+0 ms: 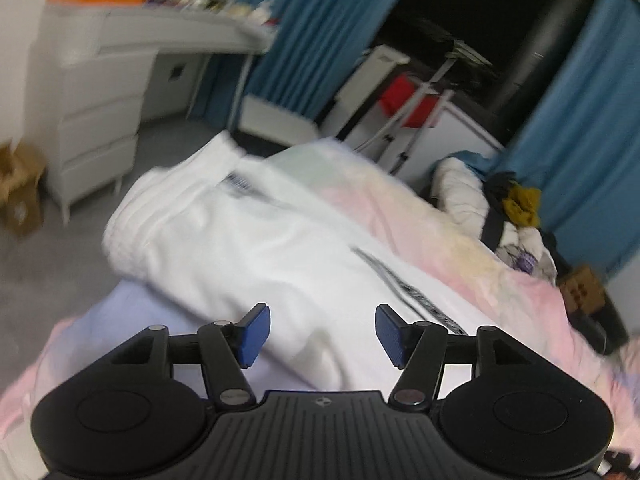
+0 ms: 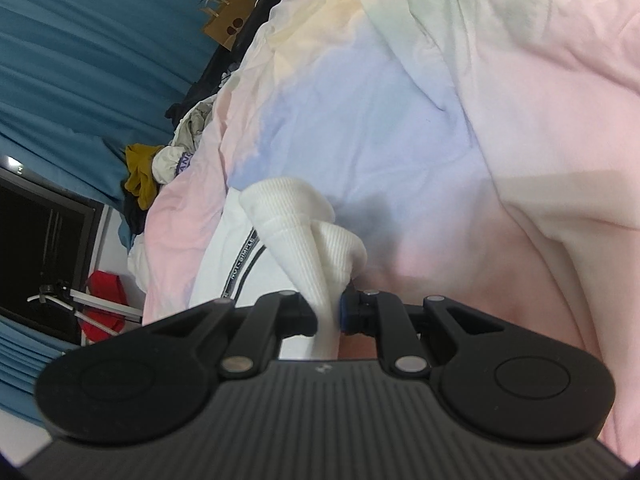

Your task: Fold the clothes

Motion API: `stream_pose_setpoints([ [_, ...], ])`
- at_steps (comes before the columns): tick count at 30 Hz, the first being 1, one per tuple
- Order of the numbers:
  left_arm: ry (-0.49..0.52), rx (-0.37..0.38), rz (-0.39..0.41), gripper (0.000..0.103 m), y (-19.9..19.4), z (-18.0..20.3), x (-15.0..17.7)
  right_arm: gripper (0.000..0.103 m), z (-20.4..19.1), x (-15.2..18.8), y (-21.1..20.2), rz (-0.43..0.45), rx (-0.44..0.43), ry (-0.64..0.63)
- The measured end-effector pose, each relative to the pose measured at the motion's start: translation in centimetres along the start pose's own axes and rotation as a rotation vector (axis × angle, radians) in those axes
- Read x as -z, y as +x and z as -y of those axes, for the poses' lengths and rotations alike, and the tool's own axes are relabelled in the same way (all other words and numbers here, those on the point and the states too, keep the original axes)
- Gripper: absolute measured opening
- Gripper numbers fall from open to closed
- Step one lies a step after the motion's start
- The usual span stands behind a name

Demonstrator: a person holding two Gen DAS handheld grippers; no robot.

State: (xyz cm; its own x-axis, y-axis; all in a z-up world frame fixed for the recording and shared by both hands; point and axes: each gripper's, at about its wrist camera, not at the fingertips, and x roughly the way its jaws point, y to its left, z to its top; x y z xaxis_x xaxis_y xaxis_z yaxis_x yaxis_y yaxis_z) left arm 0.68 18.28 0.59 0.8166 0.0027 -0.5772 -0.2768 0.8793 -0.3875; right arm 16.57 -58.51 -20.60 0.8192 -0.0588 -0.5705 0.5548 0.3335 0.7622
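Mid-fold, likely: right gripper point(image 2: 329, 314) clamped on the ribbed cuff point(image 2: 304, 228) of the white sweatshirt point(image 1: 248, 240) lying on the bed point(image 2: 360, 120), left gripper point(image 1: 322, 336) hovering with fingers apart, next probably carrying that sleeve across the body.

Left tool point(image 1: 322, 336), jaws apart, above white garment point(image 1: 256, 236) on pastel bedcover point(image 1: 460, 232).
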Motion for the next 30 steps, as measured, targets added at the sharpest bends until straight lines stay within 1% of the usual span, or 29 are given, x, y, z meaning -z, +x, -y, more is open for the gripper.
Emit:
stream_pose_setpoints([
  [4, 0.13, 0.012, -0.003, 0.067, 0.5, 4.1, 0.5, 0.013, 0.2, -0.2, 0.1, -0.001, -0.002, 0.002],
  [7, 0.187, 0.03, -0.008, 0.067, 1.6, 7.1, 1.0, 0.013, 0.1, -0.2, 0.3, 0.002, -0.001, 0.001],
  [11, 0.274, 0.058, -0.013, 0.068, 4.5, 11.1, 1.8, 0.013, 0.1, -0.1, 0.3, 0.006, -0.002, 0.008],
  [15, 0.338, 0.074, -0.022, 0.069, 8.1, 14.1, 3.7, 0.013, -0.2, 0.0, 0.2, 0.016, -0.008, -0.004],
  [18, 0.353, 0.074, -0.038, 0.069, 11.3, 15.2, 5.4, 0.013, -0.6, 0.1, 0.0, 0.033, -0.017, -0.037],
  [21, 0.403, 0.048, -0.067, 0.067, 13.5, 15.4, 7.1, 0.013, -1.0, 0.1, -0.2, 0.05, -0.027, -0.059],
  [25, 0.474, 0.011, -0.106, 0.067, 16.3, 15.6, 9.3, 0.013, -0.8, 0.2, -0.2, 0.053, -0.026, -0.052],
  [28, 0.473, 0.012, -0.111, 0.068, 16.9, 15.3, 9.7, 0.013, -0.6, 0.2, -0.1, 0.049, -0.019, -0.04],
  [30, 0.468, 0.014, -0.113, 0.068, 17.2, 15.0, 9.7, 0.013, -0.8, 0.4, 0.1, 0.052, -0.004, -0.06],
])
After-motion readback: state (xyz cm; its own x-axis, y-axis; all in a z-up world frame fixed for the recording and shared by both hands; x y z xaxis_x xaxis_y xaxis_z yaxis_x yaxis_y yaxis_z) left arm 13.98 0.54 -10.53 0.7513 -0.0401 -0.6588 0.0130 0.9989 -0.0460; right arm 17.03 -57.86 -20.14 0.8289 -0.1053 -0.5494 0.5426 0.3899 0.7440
